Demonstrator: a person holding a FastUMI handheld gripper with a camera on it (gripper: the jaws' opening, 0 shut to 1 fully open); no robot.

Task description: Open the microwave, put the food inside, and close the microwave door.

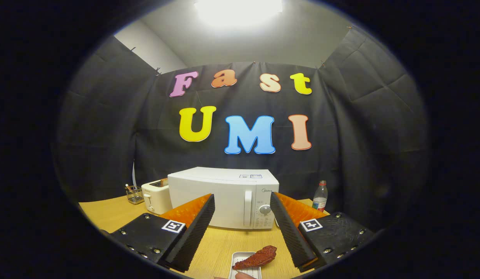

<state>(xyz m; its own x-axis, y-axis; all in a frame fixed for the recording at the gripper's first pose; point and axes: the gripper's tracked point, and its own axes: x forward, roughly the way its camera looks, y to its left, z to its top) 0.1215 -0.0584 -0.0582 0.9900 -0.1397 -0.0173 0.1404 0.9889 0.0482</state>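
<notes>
Gripper fingers are held wide apart, grasping nothing. At lower centre, the closed microwave is seen beyond them, the food on its tray between them. Its handle should probably be hooked squarely and pulled steadily.

Wooden surface, light brown, bare at front left. White toaster toward back left, w/ something brownish sticking out of top slot. Small wire-mesh holder just left of toaster, w/ a few thin items upright inside. Clear plastic bottle, red cap, label band, upright at back right near booth wall.
</notes>
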